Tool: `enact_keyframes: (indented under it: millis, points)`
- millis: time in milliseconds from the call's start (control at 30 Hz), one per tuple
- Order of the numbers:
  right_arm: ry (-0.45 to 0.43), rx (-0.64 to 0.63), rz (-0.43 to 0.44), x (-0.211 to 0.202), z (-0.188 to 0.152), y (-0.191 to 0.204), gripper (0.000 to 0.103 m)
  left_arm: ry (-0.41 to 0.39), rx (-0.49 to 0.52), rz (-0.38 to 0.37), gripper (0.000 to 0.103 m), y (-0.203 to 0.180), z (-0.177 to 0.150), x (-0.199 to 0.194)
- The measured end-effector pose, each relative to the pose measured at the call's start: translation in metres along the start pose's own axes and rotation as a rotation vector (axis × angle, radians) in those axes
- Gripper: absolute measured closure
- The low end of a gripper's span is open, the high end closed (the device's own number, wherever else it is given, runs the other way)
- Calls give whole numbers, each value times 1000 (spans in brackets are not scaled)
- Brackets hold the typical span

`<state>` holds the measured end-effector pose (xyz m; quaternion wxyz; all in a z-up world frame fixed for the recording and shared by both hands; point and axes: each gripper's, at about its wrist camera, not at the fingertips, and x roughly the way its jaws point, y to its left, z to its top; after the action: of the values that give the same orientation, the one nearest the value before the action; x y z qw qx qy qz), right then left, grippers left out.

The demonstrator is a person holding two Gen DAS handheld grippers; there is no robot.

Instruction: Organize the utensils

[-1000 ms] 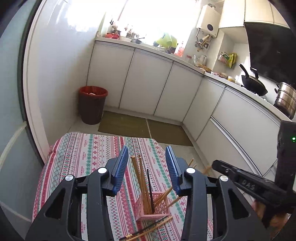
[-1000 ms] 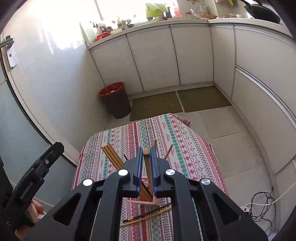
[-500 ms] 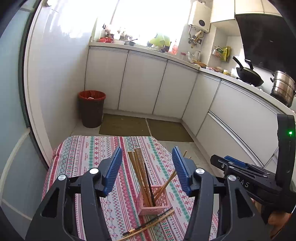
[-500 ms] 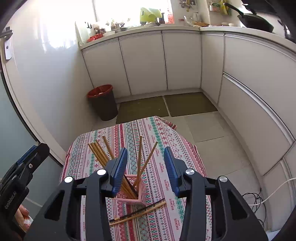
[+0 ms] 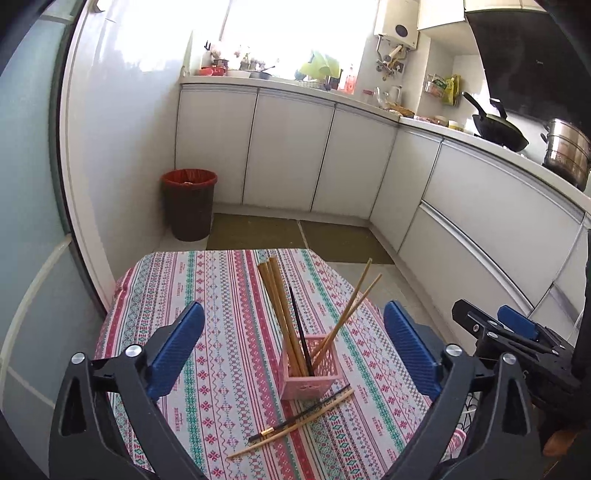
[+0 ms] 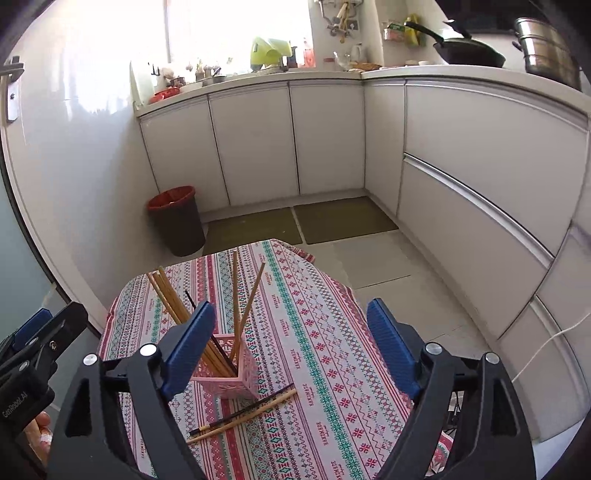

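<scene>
1. Strong daylight pours in through the window [image 5: 280,33], which is blown out to plain white.
2. Glare washes over the glossy wall [image 6: 85,96] beside it.
3. Fisheye distortion bends the cabinets [image 5: 288,155]; the corners go black.
4. The tablecloth [image 6: 317,332] is evenly lit and sharp.

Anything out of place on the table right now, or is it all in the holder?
Two chopsticks are out: a black chopstick and a wooden chopstick lie flat on the tablecloth just in front of the pink holder. The rest stand in the holder, splayed in different directions rather than bunched.
</scene>
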<state>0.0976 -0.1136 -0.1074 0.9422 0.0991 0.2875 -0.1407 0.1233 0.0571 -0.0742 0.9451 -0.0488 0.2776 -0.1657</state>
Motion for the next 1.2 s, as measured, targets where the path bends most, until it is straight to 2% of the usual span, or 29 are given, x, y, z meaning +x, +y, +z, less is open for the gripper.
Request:
enact_keyframes:
  millis: [233, 400, 467, 533, 633, 700, 867, 933, 1067, 1200]
  points:
    - [51, 58, -4, 2, -31, -29, 7, 96, 68, 14, 7, -13, -21, 14]
    - [182, 169, -33, 26, -70, -76, 7, 232, 140, 0, 7, -23, -44, 43]
    - [226, 217, -55, 37, -84, -95, 7, 309, 168, -34, 7, -30, -56, 59]
    - [266, 264, -68, 47, -99, -114, 7, 407, 188, -98, 7, -37, -70, 76]
    - [324, 335, -43, 60, -119, -139, 7, 521, 233, -195, 7, -55, -89, 97]
    - [345, 365, -32, 65, -130, -151, 7, 567, 273, -234, 7, -71, -100, 110]
    - [350, 509, 73, 67, -138, -180, 7, 617, 389, -292, 8, -112, -121, 139]
    - [345, 542, 77, 66, -140, -187, 7, 628, 439, -298, 11, -124, -129, 152]
    - [351, 618, 77, 69, -143, -202, 7, 662, 515, -294, 24, -135, -144, 182]
    - [380, 680, 104, 78, -148, -212, 7, 702, 516, -251, 34, -134, -147, 212]
